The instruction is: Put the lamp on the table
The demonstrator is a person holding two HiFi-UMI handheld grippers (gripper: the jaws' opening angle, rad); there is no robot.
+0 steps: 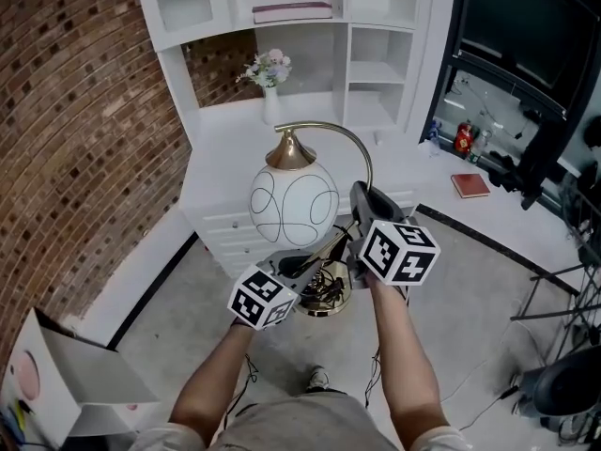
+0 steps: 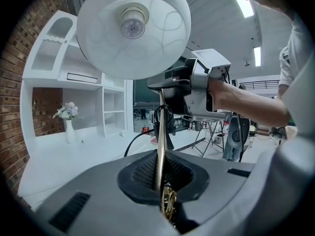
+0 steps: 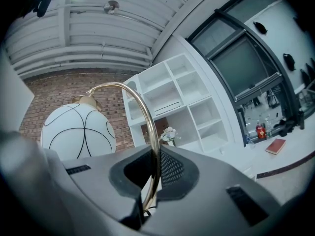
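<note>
Brick wall (image 1: 75, 111) fills the far left of the lamp, with an open box (image 1: 56, 383) on the floor (image 1: 470, 289) below it. Behind the lamp stands the white corner table (image 1: 225, 148) with shelves (image 1: 376, 26) above it and a vase (image 1: 269, 83) of flowers on its top.

The lamp (image 1: 293, 205) is off the table, held over the floor just in front of the table's drawers. Its white shade (image 1: 293, 205), lined in black, hangs from a curved brass stem (image 1: 362, 153).

The left gripper (image 1: 302, 269) sits under the shade, by the brass base (image 1: 324, 299). Its jaws are clenched on the lower stem (image 2: 158, 176), the shade (image 2: 133, 31) overhead. The right gripper (image 1: 364, 200) is just right of the shade, its jaws grasping the stem (image 3: 150, 181) higher up, where it starts to arch.

Farther right of the lamp, a red book (image 1: 470, 185) lies on the table.
</note>
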